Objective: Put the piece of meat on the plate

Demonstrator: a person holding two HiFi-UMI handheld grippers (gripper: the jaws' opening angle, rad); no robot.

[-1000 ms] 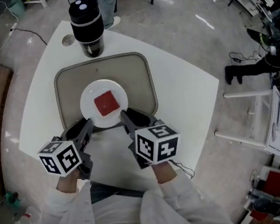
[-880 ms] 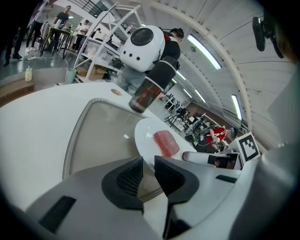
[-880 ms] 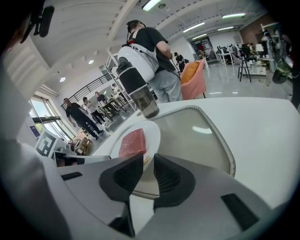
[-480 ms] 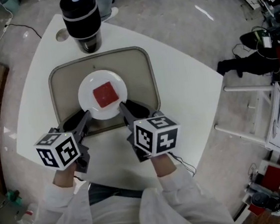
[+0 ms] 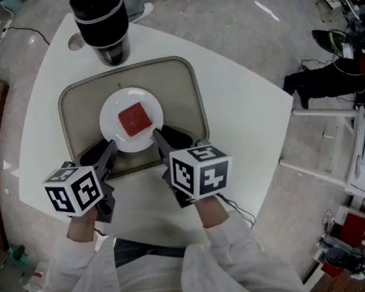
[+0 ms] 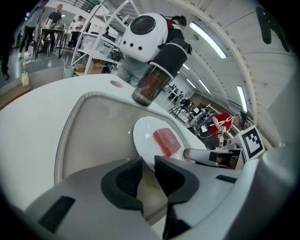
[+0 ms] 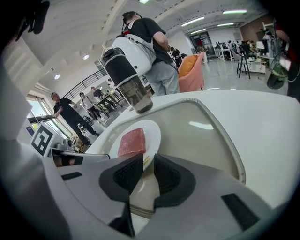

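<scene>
Meat (image 5: 134,119) sits on plate (image 5: 109,115), just beyond left tool (image 5: 109,147) and right tool (image 5: 158,136).

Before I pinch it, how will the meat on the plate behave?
The meat is a thick, squared slab, so it probably keeps its shape rather than drooping. The plate looks smooth and glossy, so a sideways push would likely slide it.

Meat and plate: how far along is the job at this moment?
Done: the meat lies flat on the white plate, which sits in the tray. In hand: nothing. The left gripper and right gripper are at the plate's near edge, each with its jaws a narrow gap apart and empty. Left: nothing visible for this task.
</scene>
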